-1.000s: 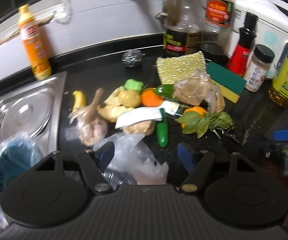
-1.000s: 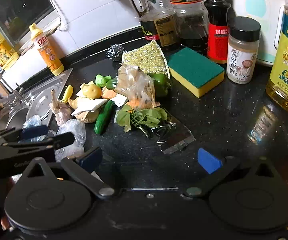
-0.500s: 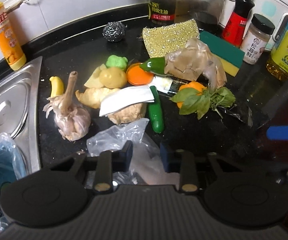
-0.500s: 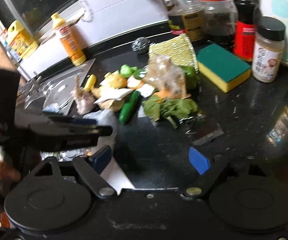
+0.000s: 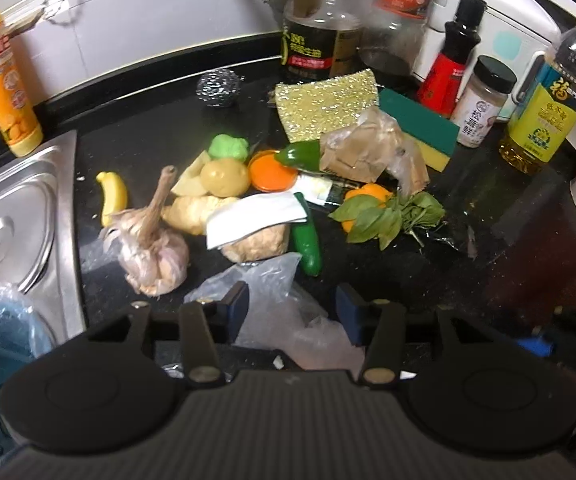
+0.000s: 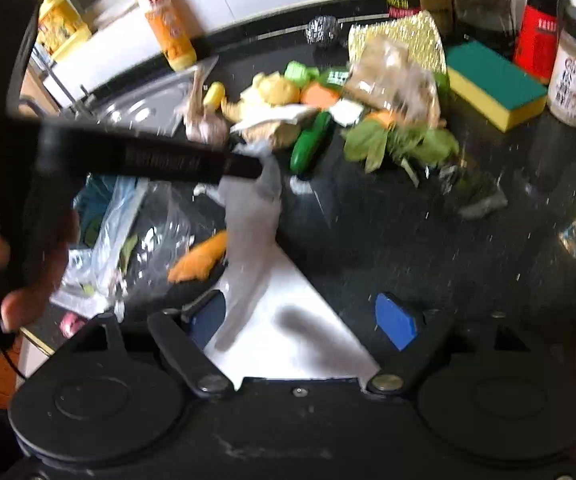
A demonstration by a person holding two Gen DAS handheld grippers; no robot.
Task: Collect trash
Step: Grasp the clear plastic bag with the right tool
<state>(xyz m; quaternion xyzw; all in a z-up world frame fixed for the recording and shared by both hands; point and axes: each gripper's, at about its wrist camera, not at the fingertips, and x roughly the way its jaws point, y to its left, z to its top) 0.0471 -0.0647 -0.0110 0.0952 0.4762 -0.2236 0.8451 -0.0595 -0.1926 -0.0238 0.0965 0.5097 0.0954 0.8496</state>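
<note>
Clear plastic bag (image 5: 271,304): crumpled on the near worktop (image 5: 388,264), just ahead of the left gripper (image 5: 292,306), whose fingers stand open around it. Likely light, limp, slippery; pinch a bunched fold. Right gripper (image 6: 304,316) fingers open, empty. Garlic (image 5: 151,252) and cucumber (image 5: 306,240) lie just beyond.

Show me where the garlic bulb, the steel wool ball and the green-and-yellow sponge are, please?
garlic bulb (image 5: 155,256): left wrist view, on the bulb's papery body.
steel wool ball (image 5: 218,89): left wrist view, on its middle.
green-and-yellow sponge (image 6: 494,80): right wrist view, on its green top.
</note>
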